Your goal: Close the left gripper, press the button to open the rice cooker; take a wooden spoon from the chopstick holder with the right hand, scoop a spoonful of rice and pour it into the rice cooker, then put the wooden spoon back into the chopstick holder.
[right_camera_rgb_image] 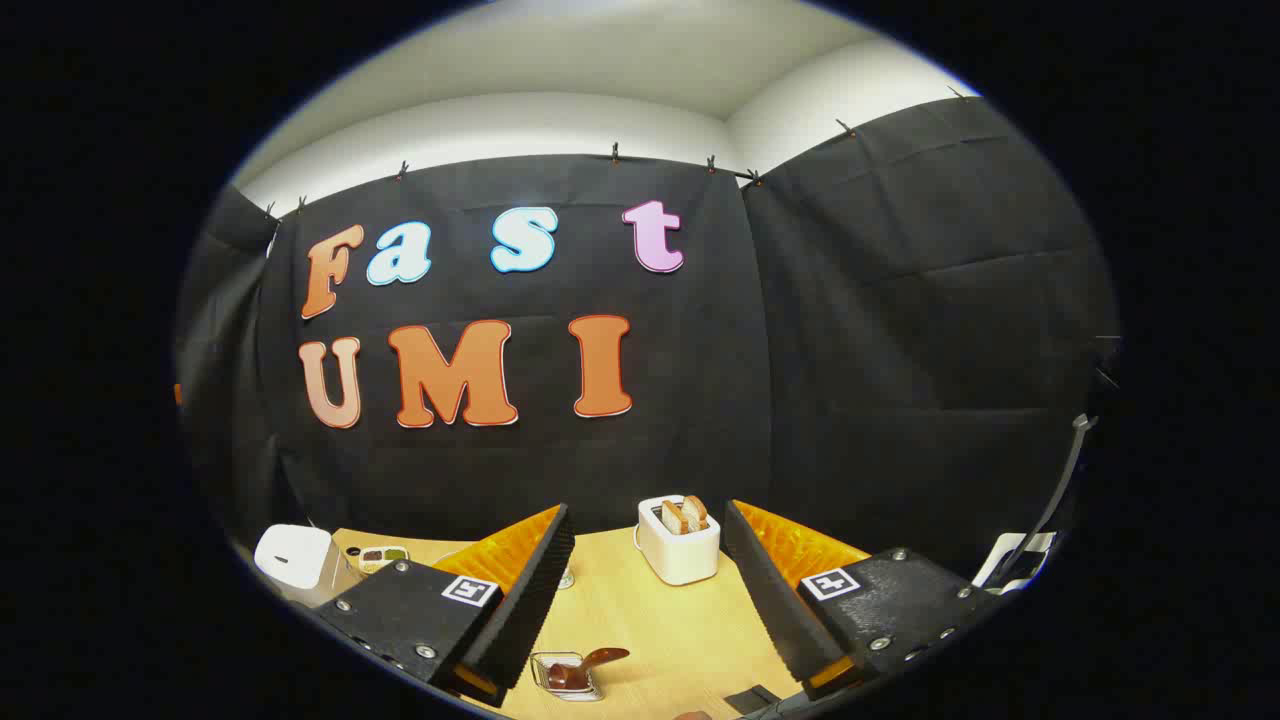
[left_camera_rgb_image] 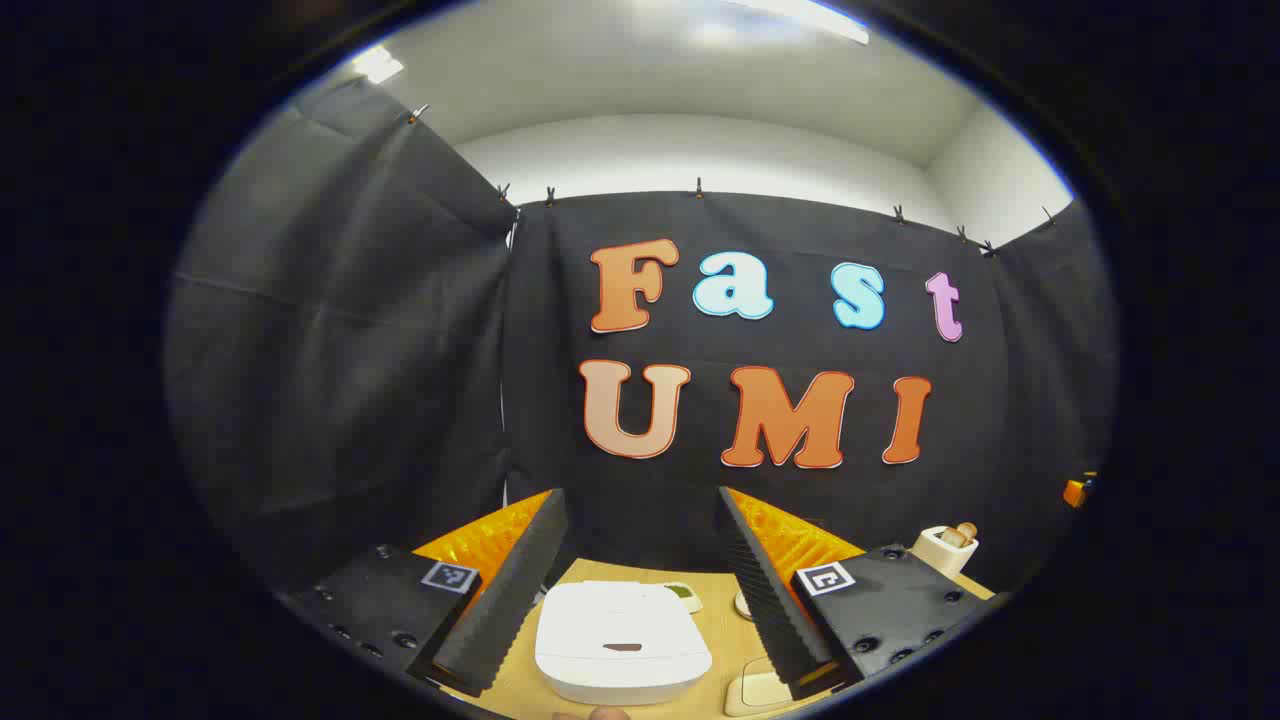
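1. Your left gripper (left_camera_rgb_image: 640, 590) is wide open and holds nothing; it hangs above the table (left_camera_rgb_image: 715, 610).
2. In the left gripper view the white cooker (left_camera_rgb_image: 622, 640) sits between the fingers, near you, with its lid down.
3. Your right gripper (right_camera_rgb_image: 645, 590) is also wide open and empty.
4. In the right gripper view the cooker (right_camera_rgb_image: 292, 557) is far to the left, well apart from this gripper.
5. A small wire holder (right_camera_rgb_image: 566, 675) with a brown spoon (right_camera_rgb_image: 590, 662) in it lies near you, just beside the left finger of the right gripper.
6. A white toaster (right_camera_rgb_image: 680, 545) with bread stands farther on the table, between the fingers.
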Action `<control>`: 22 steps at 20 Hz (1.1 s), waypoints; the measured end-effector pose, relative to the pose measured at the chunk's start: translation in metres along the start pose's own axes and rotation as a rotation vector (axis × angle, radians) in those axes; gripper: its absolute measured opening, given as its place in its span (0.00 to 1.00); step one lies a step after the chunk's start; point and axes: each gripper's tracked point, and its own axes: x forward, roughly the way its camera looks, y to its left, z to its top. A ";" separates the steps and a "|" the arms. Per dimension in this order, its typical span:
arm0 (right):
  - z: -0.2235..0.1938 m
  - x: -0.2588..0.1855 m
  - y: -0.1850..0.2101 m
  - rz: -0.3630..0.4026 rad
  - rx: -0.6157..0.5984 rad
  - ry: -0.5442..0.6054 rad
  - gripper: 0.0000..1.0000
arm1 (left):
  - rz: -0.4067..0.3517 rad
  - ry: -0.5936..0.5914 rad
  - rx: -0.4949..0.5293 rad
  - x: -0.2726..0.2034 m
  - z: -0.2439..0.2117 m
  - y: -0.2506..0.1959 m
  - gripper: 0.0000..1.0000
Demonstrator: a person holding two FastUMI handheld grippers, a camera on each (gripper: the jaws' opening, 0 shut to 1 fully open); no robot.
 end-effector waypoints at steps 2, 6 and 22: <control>0.000 -0.001 -0.002 0.001 -0.003 -0.011 0.95 | -0.009 -0.027 0.008 -0.001 0.011 0.000 1.00; -0.008 0.000 -0.005 0.000 -0.044 0.011 0.95 | -0.025 -0.010 -0.050 0.000 0.025 0.005 0.99; -0.010 0.011 -0.010 0.016 -0.034 0.007 0.95 | -0.034 0.063 -0.036 -0.002 -0.030 -0.031 1.00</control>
